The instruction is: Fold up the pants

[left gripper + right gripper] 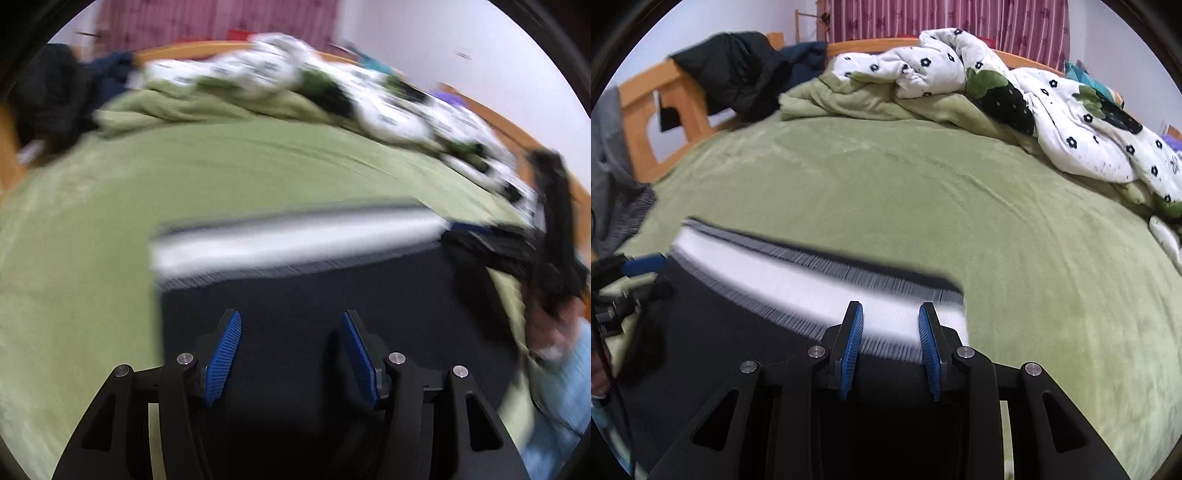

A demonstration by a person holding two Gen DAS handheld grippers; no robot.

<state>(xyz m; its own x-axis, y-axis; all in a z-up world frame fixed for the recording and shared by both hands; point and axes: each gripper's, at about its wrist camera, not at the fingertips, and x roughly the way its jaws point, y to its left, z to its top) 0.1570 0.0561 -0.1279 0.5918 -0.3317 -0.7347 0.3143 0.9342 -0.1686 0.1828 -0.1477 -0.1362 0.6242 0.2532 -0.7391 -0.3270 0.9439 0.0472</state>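
dark pants (746,332) flat on green bed (923,192), white waistband (812,280) toward far side; left claw (291,354) agape over dark cloth, gripping nothing; right claw (891,347) parted at waistband corner, not clamped; judgement: pinch both waistband corners evenly, keep edge taut, lift together to avoid skewed crease

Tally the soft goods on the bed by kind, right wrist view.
Pants (black, white waistband): 1
Green blanket: 1
White flowered quilt: 1
Dark clothes on the bed frame: 2, a black jacket and a navy garment
Total: 5
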